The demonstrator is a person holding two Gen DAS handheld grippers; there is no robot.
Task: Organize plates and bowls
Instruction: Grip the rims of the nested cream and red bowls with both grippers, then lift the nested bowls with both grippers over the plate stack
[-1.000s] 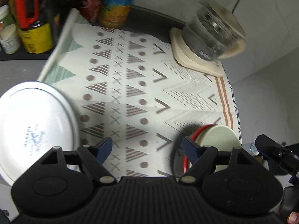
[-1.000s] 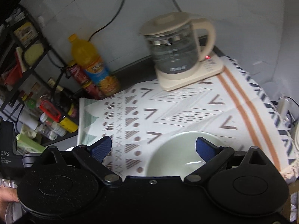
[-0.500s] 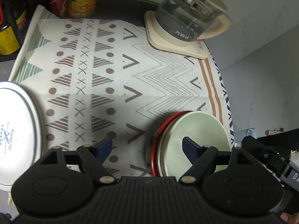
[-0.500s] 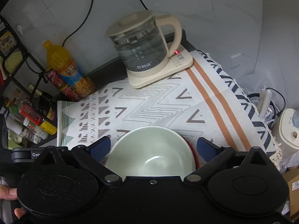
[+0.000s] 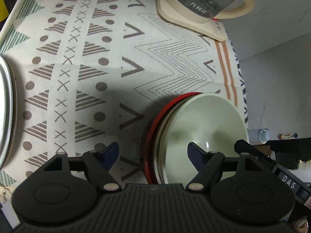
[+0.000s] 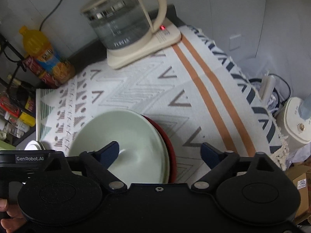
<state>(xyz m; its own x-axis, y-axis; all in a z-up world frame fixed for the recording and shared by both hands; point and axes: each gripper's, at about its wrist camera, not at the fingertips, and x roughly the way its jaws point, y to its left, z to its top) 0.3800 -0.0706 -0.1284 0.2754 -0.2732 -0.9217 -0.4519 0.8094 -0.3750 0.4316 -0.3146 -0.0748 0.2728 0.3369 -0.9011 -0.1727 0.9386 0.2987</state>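
A pale green bowl (image 5: 204, 128) sits nested in a red-rimmed dish (image 5: 150, 136) on the patterned cloth (image 5: 93, 62). My left gripper (image 5: 153, 152) hangs over the stack's left rim, one finger above the cloth and one above the bowl's inside. Its jaws are closing, and the pads touch nothing. My right gripper (image 6: 160, 150) straddles the right rim of the green bowl (image 6: 124, 136) and the red-rimmed dish (image 6: 171, 149). Its jaws are closing too, with no pad pressing on the rim. A white plate (image 5: 4, 106) lies at the cloth's left edge.
A glass kettle (image 6: 120, 25) stands on its cream base (image 5: 186, 19) at the back of the cloth. An orange drink bottle (image 6: 42, 52) and a rack of jars (image 6: 17, 114) stand at the back left. The cloth's fringed right edge (image 6: 272, 116) drops beside a white appliance (image 6: 295, 122).
Both grippers have come down and closer to the bowl stack, which now fills more of each view. The right jaws have narrowed; the left jaws narrowed slightly.
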